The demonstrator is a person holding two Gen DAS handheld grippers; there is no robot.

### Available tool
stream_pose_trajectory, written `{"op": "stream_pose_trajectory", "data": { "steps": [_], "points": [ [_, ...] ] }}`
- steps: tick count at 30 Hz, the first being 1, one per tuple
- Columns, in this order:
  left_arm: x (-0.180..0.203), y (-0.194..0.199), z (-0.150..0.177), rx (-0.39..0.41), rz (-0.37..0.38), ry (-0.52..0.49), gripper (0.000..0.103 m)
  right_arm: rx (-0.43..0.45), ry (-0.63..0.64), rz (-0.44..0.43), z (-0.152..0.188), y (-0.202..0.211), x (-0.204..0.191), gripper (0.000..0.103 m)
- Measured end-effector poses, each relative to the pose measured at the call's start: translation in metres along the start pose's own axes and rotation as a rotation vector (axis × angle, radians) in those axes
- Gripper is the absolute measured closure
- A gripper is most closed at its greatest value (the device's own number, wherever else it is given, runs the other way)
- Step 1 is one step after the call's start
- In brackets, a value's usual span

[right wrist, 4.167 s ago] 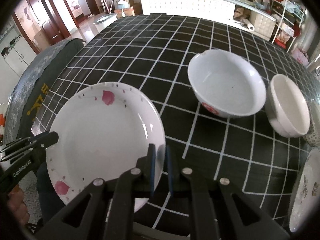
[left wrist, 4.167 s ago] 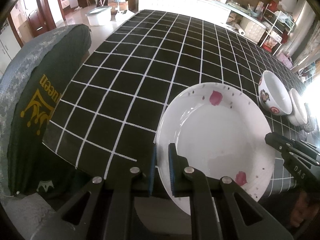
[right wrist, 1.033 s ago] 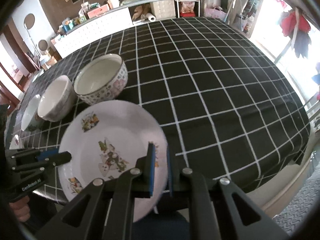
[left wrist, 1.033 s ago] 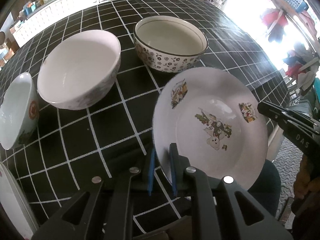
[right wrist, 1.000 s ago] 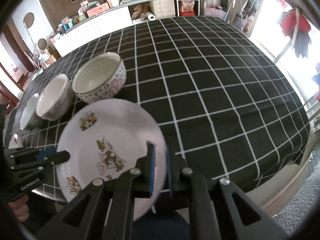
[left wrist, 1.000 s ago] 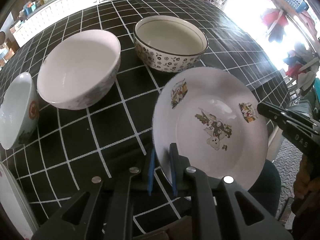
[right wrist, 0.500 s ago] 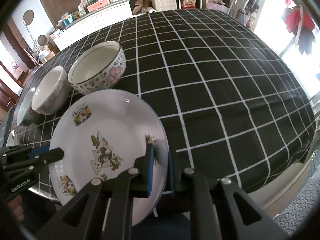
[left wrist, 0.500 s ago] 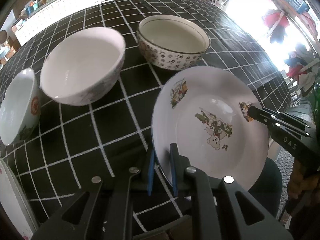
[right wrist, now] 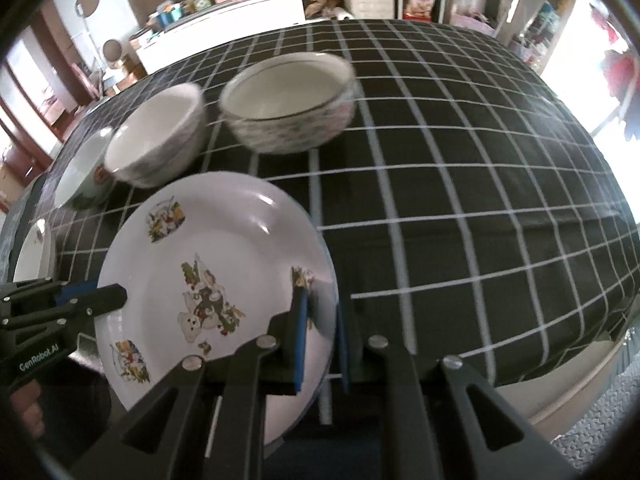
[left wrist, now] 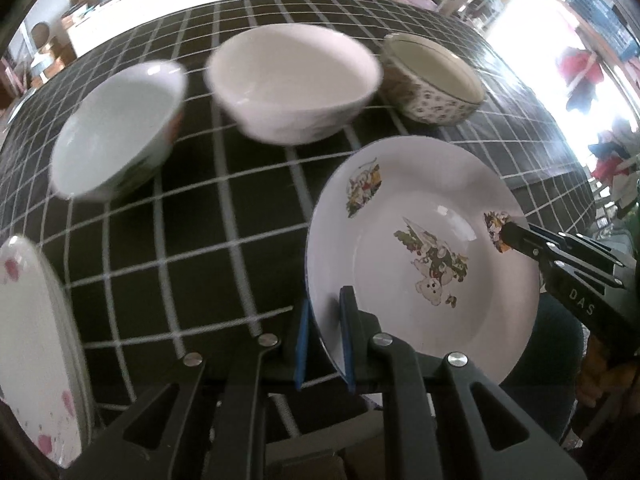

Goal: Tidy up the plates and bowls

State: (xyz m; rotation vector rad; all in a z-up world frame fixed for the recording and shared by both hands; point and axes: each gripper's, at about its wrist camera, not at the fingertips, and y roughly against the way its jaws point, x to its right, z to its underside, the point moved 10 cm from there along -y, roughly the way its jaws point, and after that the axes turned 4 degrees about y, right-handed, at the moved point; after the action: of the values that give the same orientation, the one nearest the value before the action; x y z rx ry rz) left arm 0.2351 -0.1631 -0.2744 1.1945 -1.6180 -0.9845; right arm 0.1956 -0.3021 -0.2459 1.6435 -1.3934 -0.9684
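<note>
A white plate with cartoon animal prints (left wrist: 420, 240) (right wrist: 208, 280) hangs above the near edge of the black checked table, gripped on both sides. My left gripper (left wrist: 324, 320) is shut on its left rim. My right gripper (right wrist: 320, 320) is shut on its right rim, and shows in the left wrist view as black fingers (left wrist: 520, 236) over the plate's far side. Behind stand three bowls in a row: a small white one with a red mark (left wrist: 116, 136), a plain white one (left wrist: 292, 76) and a flower-patterned one (left wrist: 432, 80) (right wrist: 288, 96).
A white plate with pink petals (left wrist: 36, 344) (right wrist: 34, 256) lies at the table's left near edge. The checked cloth (right wrist: 460, 184) stretches bare to the right. A white cabinet (right wrist: 240, 12) with clutter stands beyond the table. A person's hand (right wrist: 24, 400) holds the left gripper.
Both grippers have carried the cartoon plate to the left along the table's near edge; the bowls have slid right in view, and the pink-petal plate has come further into sight at the left.
</note>
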Motion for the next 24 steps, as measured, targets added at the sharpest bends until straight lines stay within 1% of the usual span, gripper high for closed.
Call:
{"op": "stream_pose_trajectory", "data": {
  "steps": [4,8,17,20,24],
  "points": [
    [-0.023,0.008,0.008,0.011,-0.021,0.042,0.09,-0.006,0.039,-0.006,0.0,-0.004,-0.022,0.086],
    [-0.046,0.014,0.016,0.019,-0.02,0.088,0.091,-0.015,0.074,-0.021,-0.002,-0.009,-0.044,0.086],
    [-0.095,0.028,0.031,0.042,-0.041,0.172,0.091,-0.031,0.144,-0.049,-0.013,-0.022,-0.089,0.086],
    [-0.107,0.03,0.034,0.05,-0.03,0.191,0.091,-0.032,0.163,-0.048,-0.015,-0.025,-0.099,0.086],
    [-0.115,0.032,0.036,0.05,-0.034,0.194,0.09,-0.032,0.166,-0.042,-0.019,-0.029,-0.1,0.085]
  ]
}}
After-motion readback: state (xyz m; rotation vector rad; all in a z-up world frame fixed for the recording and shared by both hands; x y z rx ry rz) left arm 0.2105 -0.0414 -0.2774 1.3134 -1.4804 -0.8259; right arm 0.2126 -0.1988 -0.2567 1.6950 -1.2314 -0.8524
